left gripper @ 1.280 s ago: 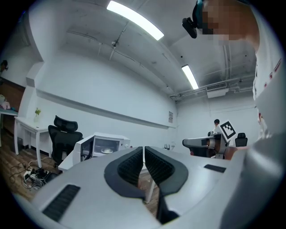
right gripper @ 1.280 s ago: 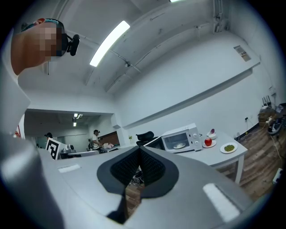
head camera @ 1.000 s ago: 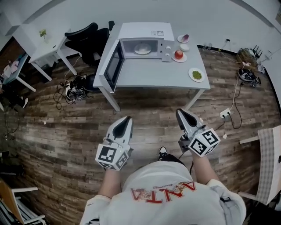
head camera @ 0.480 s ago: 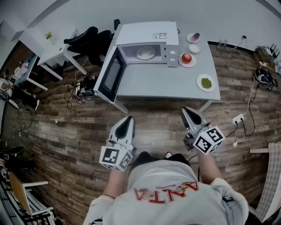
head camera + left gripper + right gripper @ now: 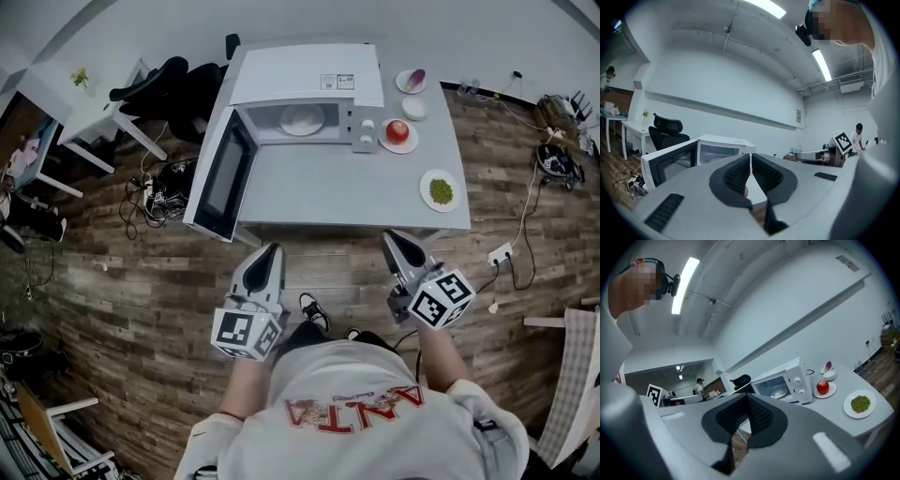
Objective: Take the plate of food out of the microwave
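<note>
White, ceramic-looking round plate of pale food sat inside the white microwave oven, whose door stood open, on the grey table. The plate was judged rigid, breakable, smooth-glazed and possibly hot. The advised hold was its near rim, with the plate kept level. The left gripper and right gripper hung well short of the table, fingers pressed together, holding nothing.

White T-shirt with red lettering; grey left tongs and right tongs bear black-and-white marker cubes.
</note>
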A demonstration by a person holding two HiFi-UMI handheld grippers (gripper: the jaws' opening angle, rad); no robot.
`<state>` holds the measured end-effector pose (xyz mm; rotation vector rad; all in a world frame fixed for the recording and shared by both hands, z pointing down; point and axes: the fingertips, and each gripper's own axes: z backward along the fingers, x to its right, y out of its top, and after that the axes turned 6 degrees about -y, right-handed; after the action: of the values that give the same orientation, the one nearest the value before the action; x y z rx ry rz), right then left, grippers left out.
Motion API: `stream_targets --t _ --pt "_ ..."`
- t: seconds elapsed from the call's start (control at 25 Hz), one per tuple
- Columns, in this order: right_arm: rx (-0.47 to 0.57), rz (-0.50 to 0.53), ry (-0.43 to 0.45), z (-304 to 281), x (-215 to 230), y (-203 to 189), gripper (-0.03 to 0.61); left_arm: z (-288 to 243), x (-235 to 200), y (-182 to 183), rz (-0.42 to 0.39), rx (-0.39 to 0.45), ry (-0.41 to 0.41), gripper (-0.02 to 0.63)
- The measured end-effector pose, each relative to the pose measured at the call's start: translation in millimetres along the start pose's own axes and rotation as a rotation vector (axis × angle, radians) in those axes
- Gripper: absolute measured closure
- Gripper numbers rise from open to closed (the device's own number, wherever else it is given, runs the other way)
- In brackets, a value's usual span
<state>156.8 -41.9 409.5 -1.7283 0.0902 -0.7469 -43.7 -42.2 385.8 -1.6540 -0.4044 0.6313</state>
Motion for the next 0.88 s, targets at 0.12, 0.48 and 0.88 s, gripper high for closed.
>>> stream_targets --t 0.12,0.48,0.88 --pt "-0.004 0.02 -0.022 -28 4 10 0.578 -25 -21 7 -0.042 -0.005 -0.005 0.592" --pt "-0.013 0.016 -0.074 -121 -2 18 0.578 -70 -91 4 -0.007 -0.043 -0.077 0.592" --pt "-0.092 -0.096 -0.1 -184 43 -1 0.578 -97 -117 -4 0.048 -0.065 -0.043 0.592"
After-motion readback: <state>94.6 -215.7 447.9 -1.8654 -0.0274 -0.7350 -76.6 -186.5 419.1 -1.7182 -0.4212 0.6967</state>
